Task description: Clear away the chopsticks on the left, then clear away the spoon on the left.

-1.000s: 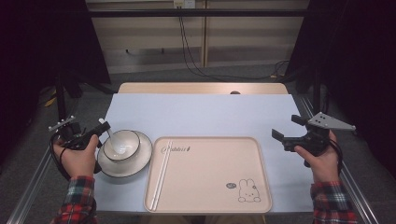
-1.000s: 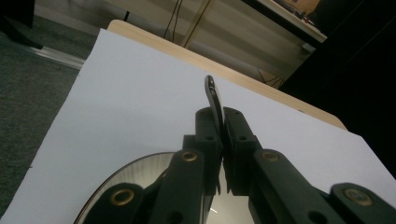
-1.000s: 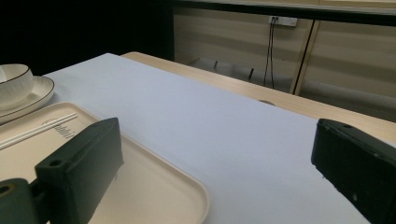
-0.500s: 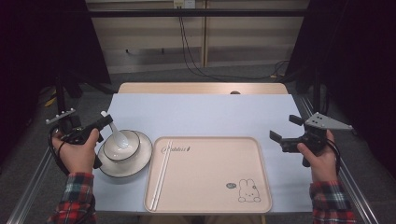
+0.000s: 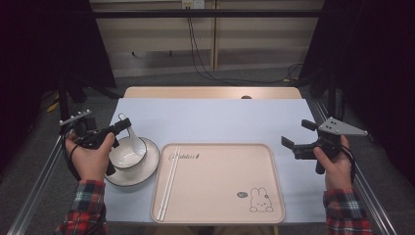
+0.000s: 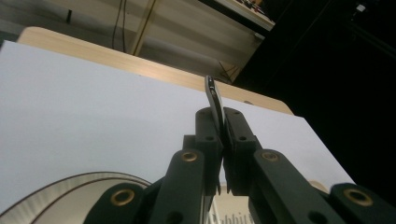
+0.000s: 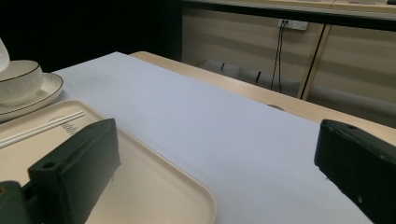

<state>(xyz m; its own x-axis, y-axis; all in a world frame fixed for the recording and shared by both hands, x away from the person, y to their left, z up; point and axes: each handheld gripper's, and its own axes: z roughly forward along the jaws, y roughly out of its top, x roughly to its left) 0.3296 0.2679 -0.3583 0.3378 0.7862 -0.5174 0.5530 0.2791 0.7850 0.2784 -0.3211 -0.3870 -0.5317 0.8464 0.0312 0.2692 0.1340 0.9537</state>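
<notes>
Now, white spoon (image 5: 123, 123) pinched between left gripper (image 5: 116, 129) fingers, above bowl (image 5: 128, 152).

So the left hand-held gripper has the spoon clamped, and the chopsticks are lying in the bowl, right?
Not quite. The left hand-held gripper does clamp the spoon, but the chopsticks lie on the tray, along its left edge, not in the bowl. The high view shows it.

Overhead view; two low tray-sharing (image 5: 274, 161) close-ups
</notes>
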